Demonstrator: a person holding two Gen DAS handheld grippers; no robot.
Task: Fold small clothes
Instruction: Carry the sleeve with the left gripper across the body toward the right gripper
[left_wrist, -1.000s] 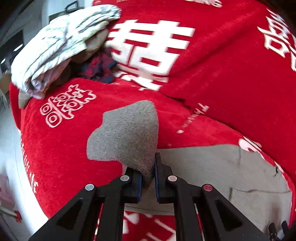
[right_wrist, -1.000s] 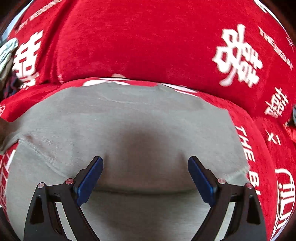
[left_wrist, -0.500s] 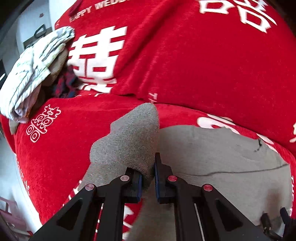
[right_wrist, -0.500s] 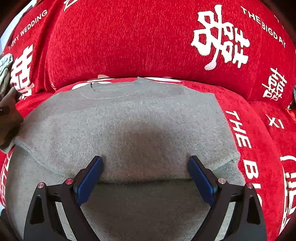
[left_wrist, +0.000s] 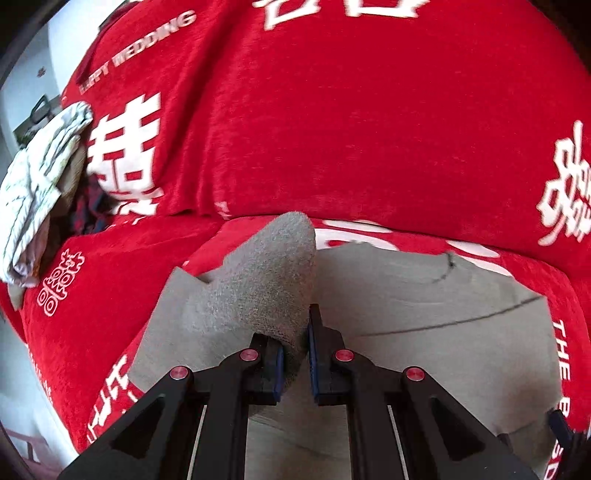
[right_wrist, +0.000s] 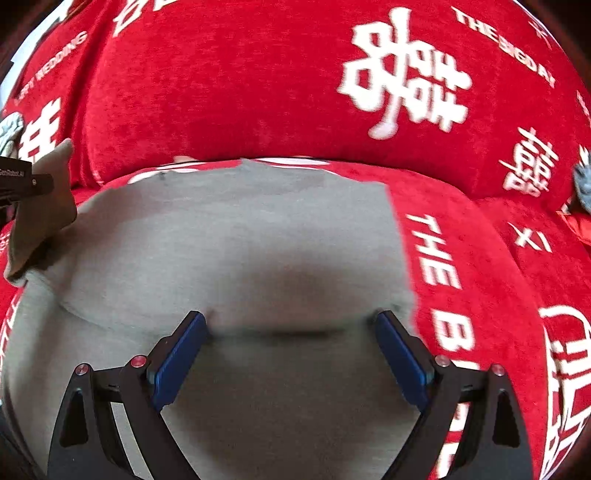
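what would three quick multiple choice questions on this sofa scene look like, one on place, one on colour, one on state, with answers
1. Where does the pile of other clothes lie in the left wrist view?
A. at the far left of the sofa
B. on the grey garment
C. between the right tool's fingers

2. What colour is the sofa cover?
A. blue with stripes
B. red with white characters
C. plain green

3. How is the left tool?
A. wide open above the fabric
B. out of view
C. shut on a lifted flap of the grey garment

Answers: 1 A, the pile sits at the left edge. 2 B, red plush with white print. 3 C, grey fabric is pinched between its fingers, while the right tool is open.
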